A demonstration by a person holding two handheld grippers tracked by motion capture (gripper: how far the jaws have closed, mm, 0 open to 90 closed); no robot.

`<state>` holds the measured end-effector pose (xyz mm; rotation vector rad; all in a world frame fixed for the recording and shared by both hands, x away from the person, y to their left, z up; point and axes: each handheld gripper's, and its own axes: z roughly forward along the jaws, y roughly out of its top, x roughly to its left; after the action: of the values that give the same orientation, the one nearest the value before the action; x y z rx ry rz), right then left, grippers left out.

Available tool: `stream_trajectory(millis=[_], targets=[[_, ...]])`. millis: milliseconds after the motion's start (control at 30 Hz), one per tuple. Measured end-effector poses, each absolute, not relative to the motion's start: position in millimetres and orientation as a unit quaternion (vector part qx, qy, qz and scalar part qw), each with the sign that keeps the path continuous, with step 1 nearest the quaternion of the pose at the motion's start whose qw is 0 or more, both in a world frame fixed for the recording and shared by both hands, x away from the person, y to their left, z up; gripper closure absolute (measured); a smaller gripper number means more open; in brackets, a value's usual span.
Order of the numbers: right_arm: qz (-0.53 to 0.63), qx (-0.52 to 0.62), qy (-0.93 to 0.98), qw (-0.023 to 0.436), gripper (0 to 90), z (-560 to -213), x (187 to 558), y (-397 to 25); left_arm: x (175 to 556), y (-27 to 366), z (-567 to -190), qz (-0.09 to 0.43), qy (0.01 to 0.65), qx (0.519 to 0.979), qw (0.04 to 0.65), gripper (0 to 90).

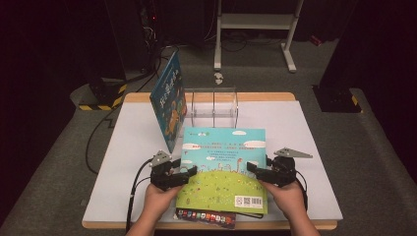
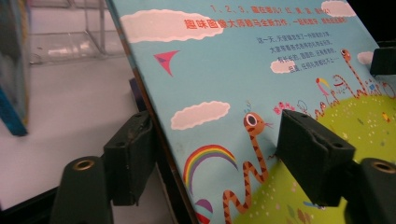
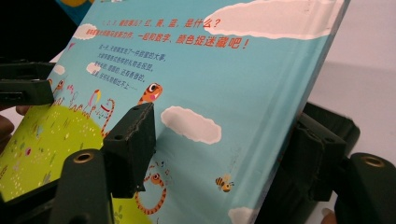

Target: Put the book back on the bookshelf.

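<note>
The picture book with the sky-blue and green back cover sits at the lower centre of the high view, tilted up off the white table, its barcode corner nearest the bottom edge. Its underside and front cover are hidden. The left gripper clamps the book's left edge: in the left gripper view one jaw lies on the cover beside the striped snake, the other under the edge, and the book's top is cut off by the frame. The right gripper clamps the right edge; in the right gripper view the book passes between the jaws, the far jaw partly hidden behind the page block. Both hands enter from the bottom, cut off at the wrists.

Beneath the held book, a second book shows just a dark strip at the bottom centre; its cover is hard to make out. A blue book stands tilted at the upper left of centre, against the clear acrylic rack, whose compartments look empty, though glare makes that uncertain.
</note>
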<state>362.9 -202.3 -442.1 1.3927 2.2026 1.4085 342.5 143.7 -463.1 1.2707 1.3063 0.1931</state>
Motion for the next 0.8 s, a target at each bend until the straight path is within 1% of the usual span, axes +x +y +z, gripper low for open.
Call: stream_trajectory(millis=[167, 367, 800], targets=[[0.483, 0.461, 0.737, 0.108, 33.2, -434, 366, -195, 344, 149, -458, 0.099, 0.561, 0.550, 0.611, 32.6], [0.495, 0.452, 0.731, 0.128, 36.7, -423, 367, -191, 348, 153, -450, 0.109, 0.560, 0.538, 0.620, 36.2], [0.513, 0.434, 0.720, 0.172, 42.3, -398, 360, -193, 348, 153, -432, 0.138, 0.539, 0.517, 0.650, 44.9]])
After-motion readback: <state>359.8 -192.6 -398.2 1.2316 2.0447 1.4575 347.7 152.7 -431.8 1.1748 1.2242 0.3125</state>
